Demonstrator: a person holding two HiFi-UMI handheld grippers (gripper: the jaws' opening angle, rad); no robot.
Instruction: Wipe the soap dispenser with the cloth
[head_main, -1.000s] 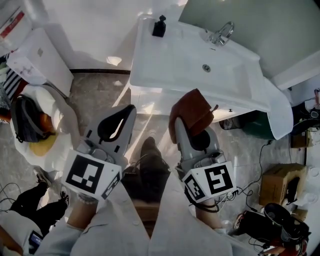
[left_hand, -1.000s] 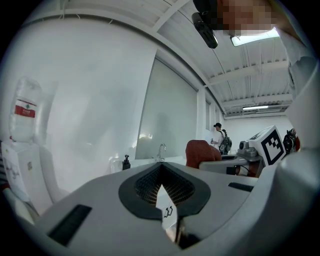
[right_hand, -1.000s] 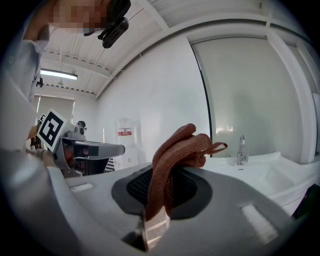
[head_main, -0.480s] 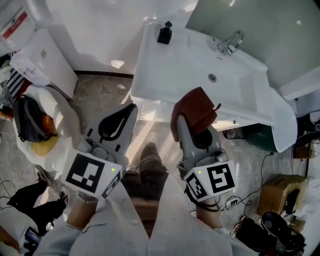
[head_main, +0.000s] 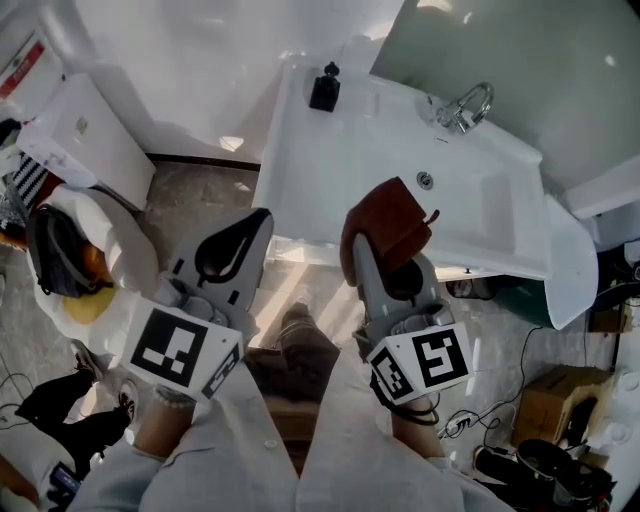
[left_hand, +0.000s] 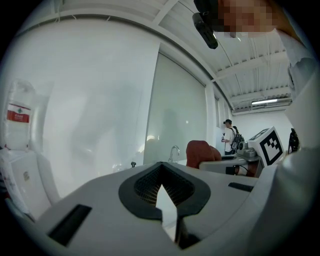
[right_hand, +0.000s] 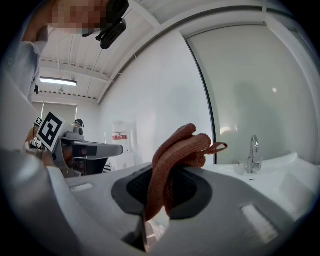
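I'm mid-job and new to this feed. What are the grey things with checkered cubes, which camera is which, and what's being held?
There is no robot here. A person holds a two-jawed hand tool in each hand, and the marker cubes are part of those tools. The top-down picture comes from a camera on the person's head. The other two come from cameras riding on each tool, looking along its jaws.

The left gripper is closed on nothing. The right gripper clamps a rust-brown cloth.

Ahead is a white sink with a tap. A small black soap dispenser stands at its far left corner. Neither gripper touches it.
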